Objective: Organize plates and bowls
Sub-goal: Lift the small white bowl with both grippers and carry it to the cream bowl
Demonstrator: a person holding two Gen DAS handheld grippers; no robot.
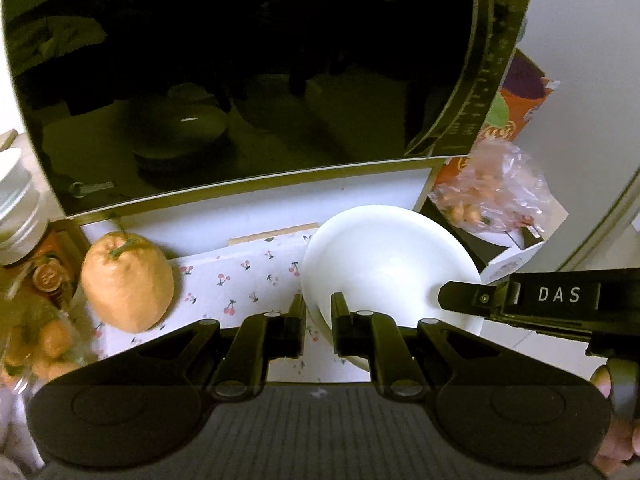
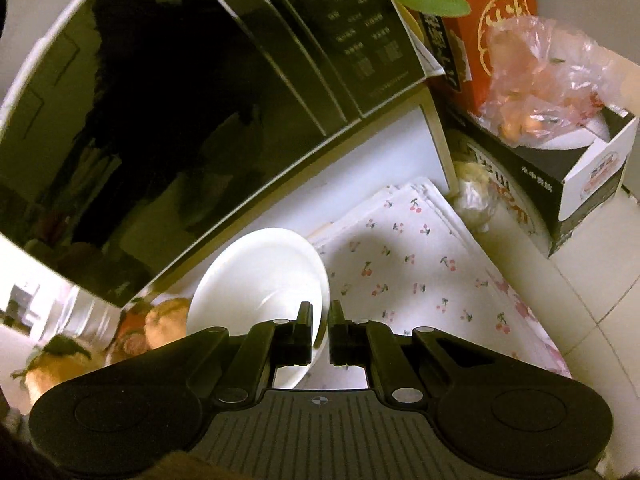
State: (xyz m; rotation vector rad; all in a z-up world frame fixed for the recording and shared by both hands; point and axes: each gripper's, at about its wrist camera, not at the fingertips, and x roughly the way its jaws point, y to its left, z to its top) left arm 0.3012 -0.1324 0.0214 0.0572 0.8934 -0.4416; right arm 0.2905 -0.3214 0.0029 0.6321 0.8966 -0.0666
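Observation:
A white bowl (image 1: pixel 384 256) is held above a cherry-print cloth (image 1: pixel 248 280), in front of a dark glass microwave door (image 1: pixel 240 80). My left gripper (image 1: pixel 318 312) is shut on the bowl's left rim. My right gripper (image 2: pixel 320 320) is shut on the bowl's (image 2: pixel 256 276) right rim; its black finger marked DAS (image 1: pixel 520 296) reaches in from the right in the left wrist view. A stack of white dishes (image 1: pixel 16 200) stands at the far left.
A large orange citrus fruit (image 1: pixel 128 280) lies left of the bowl. An orange carton (image 2: pixel 492 20), a plastic bag of small oranges (image 2: pixel 544 80) and an open box (image 2: pixel 580 168) stand to the right. More fruit and a jar (image 1: pixel 44 276) crowd the left.

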